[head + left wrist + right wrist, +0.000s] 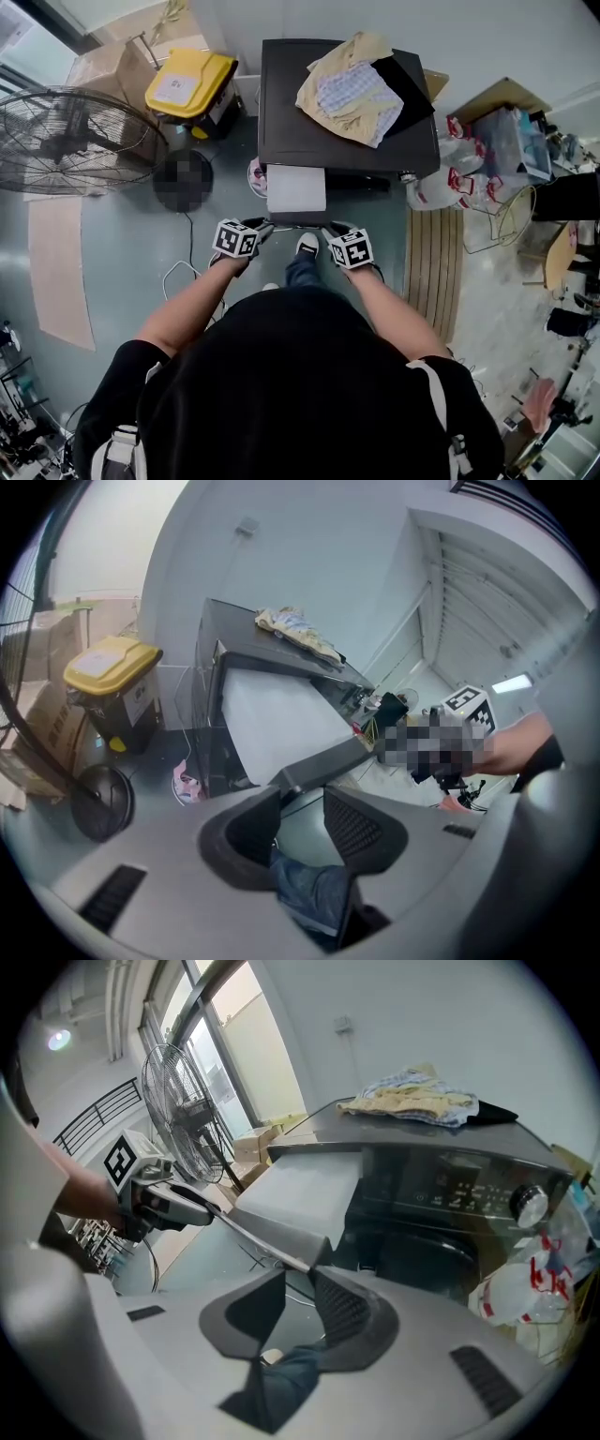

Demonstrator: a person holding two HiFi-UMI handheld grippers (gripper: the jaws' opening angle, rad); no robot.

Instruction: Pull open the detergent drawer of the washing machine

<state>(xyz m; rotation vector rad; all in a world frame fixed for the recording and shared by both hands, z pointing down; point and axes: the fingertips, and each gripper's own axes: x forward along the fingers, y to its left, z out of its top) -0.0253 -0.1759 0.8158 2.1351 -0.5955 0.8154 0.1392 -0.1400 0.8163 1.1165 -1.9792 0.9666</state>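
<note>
The dark washing machine [291, 103] stands ahead with clothes [361, 89] heaped on its lid. Its white detergent drawer [296, 187] sticks out from the front, toward me. My left gripper [267, 225] holds the left end of the drawer's grey front bar [323, 761], and my right gripper [325, 228] holds the right end. In the left gripper view the bar's end sits between the jaws of the left gripper [298, 810]. In the right gripper view the bar [272, 1241] ends between the jaws of the right gripper [298, 1290], with the control panel [459, 1185] behind.
A yellow-lidded bin [190, 84] and a cardboard box [103, 66] stand left of the machine, beside a large floor fan [70, 136]. Plastic bags [450, 178] and a slatted wooden mat [433, 262] lie to the right. My shoe [307, 246] is under the drawer.
</note>
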